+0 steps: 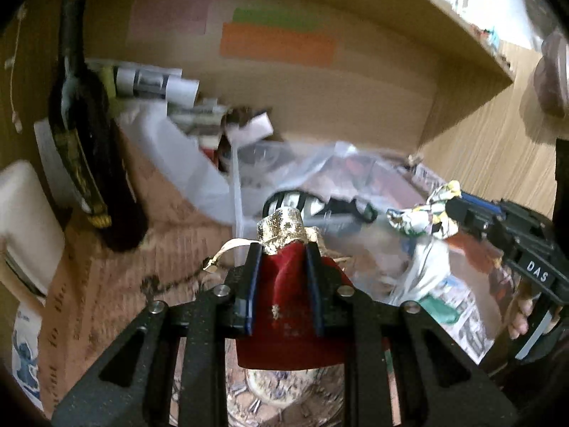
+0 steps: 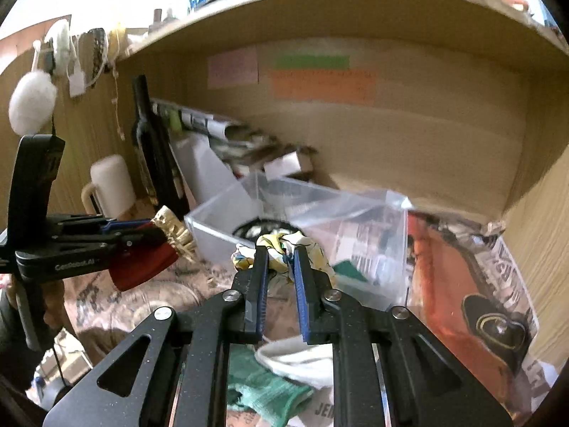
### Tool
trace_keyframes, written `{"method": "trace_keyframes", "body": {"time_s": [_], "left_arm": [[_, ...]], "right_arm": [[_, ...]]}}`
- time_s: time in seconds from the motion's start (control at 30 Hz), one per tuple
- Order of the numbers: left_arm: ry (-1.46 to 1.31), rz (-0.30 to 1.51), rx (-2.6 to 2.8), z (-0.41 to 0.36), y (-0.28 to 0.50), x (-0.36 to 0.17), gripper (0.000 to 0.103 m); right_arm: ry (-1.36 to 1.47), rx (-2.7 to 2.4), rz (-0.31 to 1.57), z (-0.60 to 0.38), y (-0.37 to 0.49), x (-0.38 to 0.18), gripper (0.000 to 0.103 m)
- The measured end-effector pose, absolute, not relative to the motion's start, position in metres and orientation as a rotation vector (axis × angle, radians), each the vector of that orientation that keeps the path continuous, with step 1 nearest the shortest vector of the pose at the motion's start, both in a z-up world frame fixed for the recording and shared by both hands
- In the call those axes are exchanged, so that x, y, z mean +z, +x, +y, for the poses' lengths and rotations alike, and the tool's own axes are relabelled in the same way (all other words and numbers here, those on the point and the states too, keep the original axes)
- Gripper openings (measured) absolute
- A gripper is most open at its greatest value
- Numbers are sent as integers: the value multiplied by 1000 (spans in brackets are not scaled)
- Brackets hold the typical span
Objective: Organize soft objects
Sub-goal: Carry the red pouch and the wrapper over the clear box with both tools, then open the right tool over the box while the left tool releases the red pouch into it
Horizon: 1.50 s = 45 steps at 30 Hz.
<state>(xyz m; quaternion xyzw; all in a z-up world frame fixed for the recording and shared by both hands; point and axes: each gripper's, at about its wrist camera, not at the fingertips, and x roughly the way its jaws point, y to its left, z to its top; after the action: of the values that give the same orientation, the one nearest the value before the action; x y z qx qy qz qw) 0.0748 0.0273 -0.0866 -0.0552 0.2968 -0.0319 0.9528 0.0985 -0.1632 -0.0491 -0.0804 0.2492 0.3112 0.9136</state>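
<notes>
Nearest my lens, the left gripper (image 1: 281, 249) pinches a red velvet pouch with gold trim (image 1: 288, 284); its lower end is cut off. The right gripper (image 2: 281, 252) clamps a crumpled yellow-patterned white cloth (image 2: 281, 243) above the clear plastic bin (image 2: 213, 224). Only the right view shows a green knit cloth (image 2: 270, 391). The dark glass bottle (image 1: 85, 142) is blurred.

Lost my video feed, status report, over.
Left gripper shut on red velvet pouch. Right gripper shut on floral cloth. Clear plastic bin ahead, striped item already inside.
</notes>
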Motion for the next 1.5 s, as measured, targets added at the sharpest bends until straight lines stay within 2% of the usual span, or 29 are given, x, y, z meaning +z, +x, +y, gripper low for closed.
{"method": "trace_keyframes", "body": {"time_s": [0.4, 0.63, 1.33, 1.5], "left_arm": [[-103, 499, -59, 18, 114, -47, 23], [-100, 490, -47, 17, 151, -39, 24], [-55, 734, -53, 10, 245, -108, 24], [-60, 750, -56, 11, 245, -109, 31]], "right_arm": [[-117, 601, 382, -169, 110, -14, 13], [-103, 560, 381, -171, 137, -15, 13], [-210, 542, 667, -143, 211, -82, 13], [-231, 545, 731, -142, 216, -91, 14]]}}
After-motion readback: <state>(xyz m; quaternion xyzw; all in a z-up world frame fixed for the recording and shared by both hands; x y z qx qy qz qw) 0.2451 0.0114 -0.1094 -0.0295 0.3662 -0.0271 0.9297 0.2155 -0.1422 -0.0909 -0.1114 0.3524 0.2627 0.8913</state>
